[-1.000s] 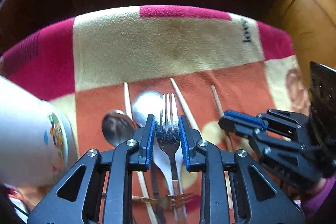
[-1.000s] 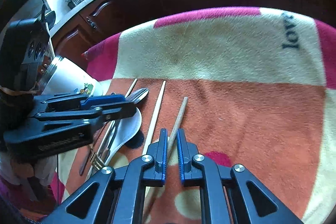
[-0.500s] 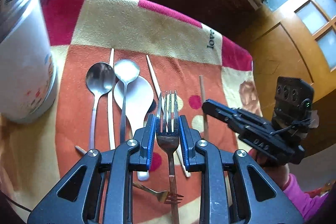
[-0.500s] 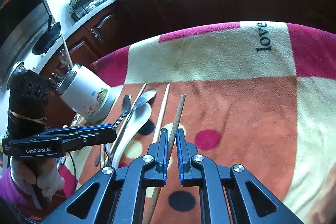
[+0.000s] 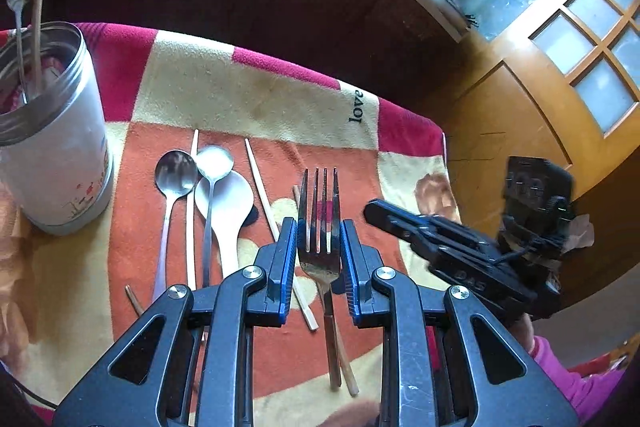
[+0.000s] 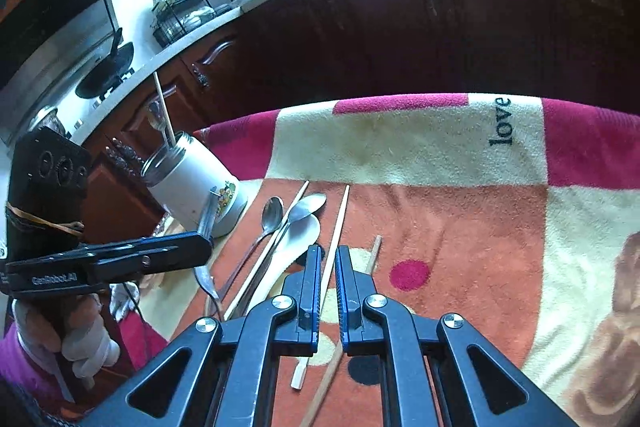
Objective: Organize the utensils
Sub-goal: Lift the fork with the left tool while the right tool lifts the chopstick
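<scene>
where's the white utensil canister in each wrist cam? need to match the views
Left wrist: white canister at the far left edge, upright on the blanket, a spoon and a stick standing in it.
Right wrist: same canister left of centre, above the left gripper.
Shared landmark: the word "love" on the blanket's cream band.

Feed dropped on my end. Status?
Left claw shut on fork, lifted. Right claw shut on chopstick. Canister path unobstructed.
</scene>
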The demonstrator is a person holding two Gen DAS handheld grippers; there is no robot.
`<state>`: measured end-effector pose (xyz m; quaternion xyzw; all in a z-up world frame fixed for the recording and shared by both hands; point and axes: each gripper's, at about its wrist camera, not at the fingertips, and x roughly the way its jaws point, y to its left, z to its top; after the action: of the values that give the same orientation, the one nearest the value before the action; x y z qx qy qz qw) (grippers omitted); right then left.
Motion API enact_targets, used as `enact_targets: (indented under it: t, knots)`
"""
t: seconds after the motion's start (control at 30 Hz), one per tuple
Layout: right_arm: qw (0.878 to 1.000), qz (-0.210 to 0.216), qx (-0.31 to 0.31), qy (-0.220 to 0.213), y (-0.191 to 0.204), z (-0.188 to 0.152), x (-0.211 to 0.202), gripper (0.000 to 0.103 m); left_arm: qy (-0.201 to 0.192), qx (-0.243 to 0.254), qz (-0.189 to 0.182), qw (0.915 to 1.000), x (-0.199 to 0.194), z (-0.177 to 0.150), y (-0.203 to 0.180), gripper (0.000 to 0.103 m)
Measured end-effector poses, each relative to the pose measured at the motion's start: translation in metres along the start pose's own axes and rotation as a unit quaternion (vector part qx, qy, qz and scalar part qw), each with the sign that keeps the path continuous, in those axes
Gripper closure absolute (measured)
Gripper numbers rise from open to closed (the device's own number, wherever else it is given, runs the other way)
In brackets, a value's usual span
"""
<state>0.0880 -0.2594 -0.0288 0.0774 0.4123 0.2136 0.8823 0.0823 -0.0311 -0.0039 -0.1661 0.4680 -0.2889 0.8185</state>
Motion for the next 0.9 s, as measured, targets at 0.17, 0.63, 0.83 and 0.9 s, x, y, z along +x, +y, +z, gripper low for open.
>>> enact_targets:
  t: [0.17,0.63,0.83,0.9]
  knots:
    - [0.998,0.017,0.045,0.029,-0.011,-0.006,0.014,0.095,-0.015,0.008,0.005,0.9998,-0.020,-0.005,-0.003,0.083]
    - [0.995,-0.069,-0.002,0.074,0.002,-0.015,0.053,0.096,-0.060,0.010,0.019,0.9980,-0.073,-0.003,0.001,0.083]
    - [1.000,-0.015,-0.002,0.009,0.022,0.011,-0.008,0.098,-0.088,0.007,0.025,0.9958,-0.100,0.007,0.005,0.083]
    - [1.000,0.001,-0.014,-0.012,0.035,0.023,-0.025,0.098,-0.100,0.006,0.029,0.9946,-0.113,0.013,0.005,0.083]
